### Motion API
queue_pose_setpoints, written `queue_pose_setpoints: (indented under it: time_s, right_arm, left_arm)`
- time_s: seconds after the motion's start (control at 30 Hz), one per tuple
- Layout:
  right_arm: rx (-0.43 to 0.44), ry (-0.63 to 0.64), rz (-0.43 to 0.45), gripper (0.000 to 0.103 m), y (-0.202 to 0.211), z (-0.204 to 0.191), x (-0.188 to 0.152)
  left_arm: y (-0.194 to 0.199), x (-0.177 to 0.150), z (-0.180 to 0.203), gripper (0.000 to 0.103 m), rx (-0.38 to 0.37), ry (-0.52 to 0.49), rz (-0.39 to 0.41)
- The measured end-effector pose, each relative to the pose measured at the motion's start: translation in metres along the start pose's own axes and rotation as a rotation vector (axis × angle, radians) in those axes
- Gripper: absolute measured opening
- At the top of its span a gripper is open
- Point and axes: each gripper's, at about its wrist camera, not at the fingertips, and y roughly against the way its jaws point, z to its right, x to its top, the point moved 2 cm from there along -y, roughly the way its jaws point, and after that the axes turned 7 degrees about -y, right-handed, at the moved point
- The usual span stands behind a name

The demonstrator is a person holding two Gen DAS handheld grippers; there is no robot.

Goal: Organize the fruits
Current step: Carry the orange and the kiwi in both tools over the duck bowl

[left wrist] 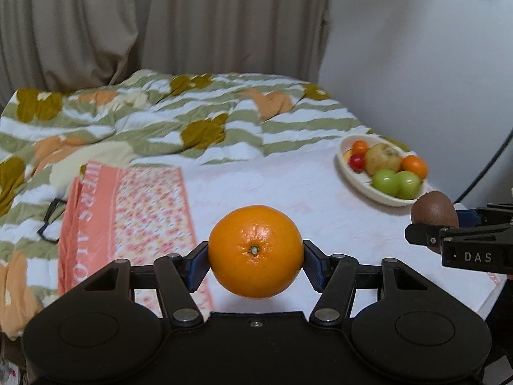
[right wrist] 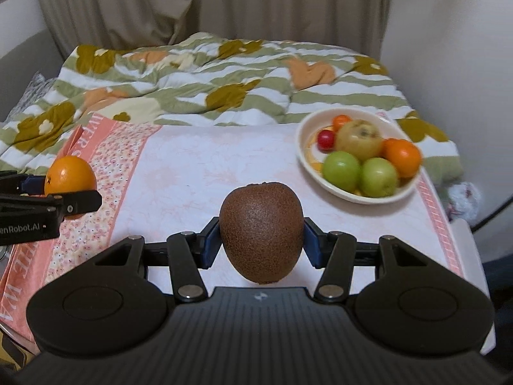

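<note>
**Orange and kiwi held above the cloth, bowl at the right**

Nearest the left wrist camera, the left gripper (left wrist: 256, 261) is clamped on an orange (left wrist: 256, 252), its blue pads pressing both sides of the fruit at lower centre of the frame, stem end facing the lens. At the right edge of that view the right gripper (left wrist: 431, 224) shows side-on with a brown kiwi (left wrist: 433, 207) in it.

From the right wrist camera, the right gripper (right wrist: 261, 239) grips the kiwi (right wrist: 261, 231) between its blue pads at lower centre, the fruit standing upright. The left gripper (right wrist: 69, 194) enters at the left edge, carrying the orange (right wrist: 70, 173).

Both fruits hang above a white and pink floral cloth (right wrist: 198, 160) with a salmon border. On the cloth, right of centre, sits a cream oval bowl (right wrist: 303, 157) (somewhat blurred) holding two green apples (right wrist: 341, 166), a yellowish pear-like fruit (right wrist: 359, 139), a small orange fruit (right wrist: 402, 154), a red cherry tomato (right wrist: 326, 139) and an orange one (right wrist: 340, 121). Beyond lies a rumpled green-striped quilt (right wrist: 224, 77), with beige curtains (right wrist: 224, 0) across the top of the frame.
</note>
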Motion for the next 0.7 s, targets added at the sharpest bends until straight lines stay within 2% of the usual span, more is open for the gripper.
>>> queue_pose_setpoints:
  time_s: [0.33, 0.7]
  right_arm:
    - [-0.038, -0.055, 0.035, 0.068, 0.032, 0.060, 0.011]
    - [0.039, 0.009, 0.053, 0.068, 0.016, 0.152, 0.058]
  left_arm:
    - [-0.005, 0.027, 0.052, 0.064, -0.044, -0.049, 0.036]
    - [-0.039, 0.069, 0.126, 0.064, 0.023, 0.029, 0.044]
